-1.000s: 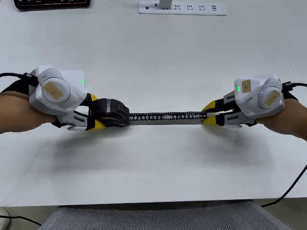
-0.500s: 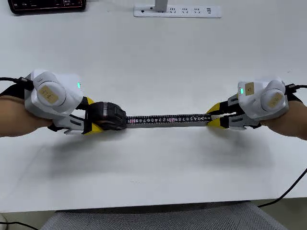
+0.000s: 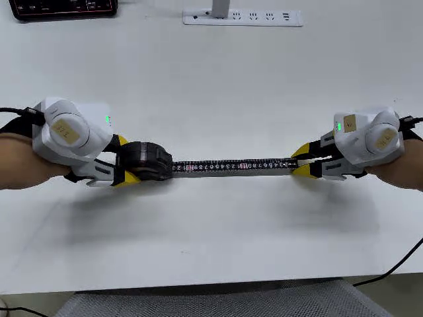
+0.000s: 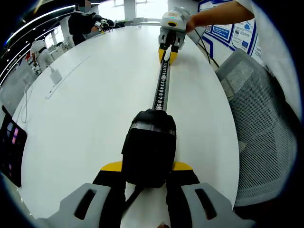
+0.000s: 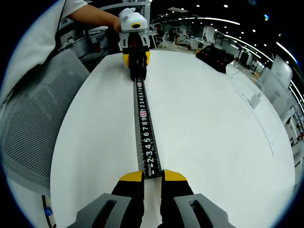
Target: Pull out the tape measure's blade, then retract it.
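Tape measure (image 3: 147,160): we find its black case on the white workbench (image 3: 218,86), left of centre in the head view. The case is clamped between the yellow-tipped jaws of the left gripper (image 3: 127,158). In the left gripper view the tape measure (image 4: 149,147) sits squarely in the left gripper (image 4: 147,167), with one jaw pressed against each side face.

Blade (image 3: 231,164): we see it drawn out of the case in a straight line. It runs low along the bench surface to the right gripper (image 3: 303,160). In the right gripper view we read printed numerals along the blade (image 5: 144,128). Its near end enters the narrow gap at the right gripper (image 5: 152,176), whose jaws are pinched together on it. The blade's very tip is hidden between them.

The two grippers face each other along the blade, well apart. Each camera shows the opposite unit at the far end of the strip: the right gripper (image 4: 167,56) in the left gripper view, and the left gripper (image 5: 135,59) in the right gripper view. A bare forearm extends behind each gripper in the head view.

At the far edge of the bench we note a white power strip (image 3: 242,16) and, toward the far left corner, a dark device (image 3: 63,6). A grey mesh chair (image 3: 218,300) stands at the near edge. A black cable (image 3: 396,264) hangs past the near right corner.
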### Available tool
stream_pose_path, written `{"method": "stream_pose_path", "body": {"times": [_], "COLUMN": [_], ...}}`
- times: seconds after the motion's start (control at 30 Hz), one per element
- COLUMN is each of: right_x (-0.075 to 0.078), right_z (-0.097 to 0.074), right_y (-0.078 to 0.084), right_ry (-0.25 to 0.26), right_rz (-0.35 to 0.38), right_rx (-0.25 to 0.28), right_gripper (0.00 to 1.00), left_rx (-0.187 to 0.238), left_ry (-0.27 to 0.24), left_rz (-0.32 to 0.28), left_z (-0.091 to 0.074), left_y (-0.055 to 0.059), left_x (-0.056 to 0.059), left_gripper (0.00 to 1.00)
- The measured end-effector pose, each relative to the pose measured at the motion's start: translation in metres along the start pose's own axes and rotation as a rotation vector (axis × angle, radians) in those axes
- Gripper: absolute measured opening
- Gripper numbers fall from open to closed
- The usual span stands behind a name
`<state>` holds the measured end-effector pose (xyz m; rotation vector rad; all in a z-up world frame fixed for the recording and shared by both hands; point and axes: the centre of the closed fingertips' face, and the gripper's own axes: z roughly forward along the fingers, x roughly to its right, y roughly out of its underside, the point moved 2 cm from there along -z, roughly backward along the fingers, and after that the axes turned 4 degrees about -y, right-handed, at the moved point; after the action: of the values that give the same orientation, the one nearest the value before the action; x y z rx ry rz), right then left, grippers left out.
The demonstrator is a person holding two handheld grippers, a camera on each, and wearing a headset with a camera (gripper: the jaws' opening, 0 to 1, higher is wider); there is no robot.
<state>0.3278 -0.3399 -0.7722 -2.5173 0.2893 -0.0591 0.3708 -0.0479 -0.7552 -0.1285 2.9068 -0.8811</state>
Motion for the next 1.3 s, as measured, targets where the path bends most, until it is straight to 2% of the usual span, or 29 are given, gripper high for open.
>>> {"method": "stream_pose_path", "body": {"times": [0.33,0.6,1.0,1.07,1.3], "right_x": [0.001,-0.001,-0.002,-0.002,-0.001], "right_z": [-0.008,-0.017,-0.015,-0.015,-0.015], "right_y": [0.008,0.023,0.020,0.020,0.021], "right_ry": [0.004,0.011,0.009,0.004,-0.005], "right_rz": [0.003,0.016,0.033,0.034,0.039], "right_rx": [-0.017,-0.040,-0.042,-0.042,-0.066], "right_gripper": [0.08,0.08,0.09,0.10,0.11], "left_rx": [0.003,0.006,0.005,0.010,0.004], "left_ry": [0.000,0.000,-0.016,-0.019,-0.022], "left_rz": [-0.001,-0.004,0.002,-0.015,-0.020], "left_z": [0.000,0.001,0.002,0.002,0.002], "left_y": [0.000,-0.002,-0.002,-0.002,-0.003], "left_x": [0.000,0.000,-0.001,-0.001,0.000], "left_gripper": [0.27,0.27,0.28,0.28,0.28]}}
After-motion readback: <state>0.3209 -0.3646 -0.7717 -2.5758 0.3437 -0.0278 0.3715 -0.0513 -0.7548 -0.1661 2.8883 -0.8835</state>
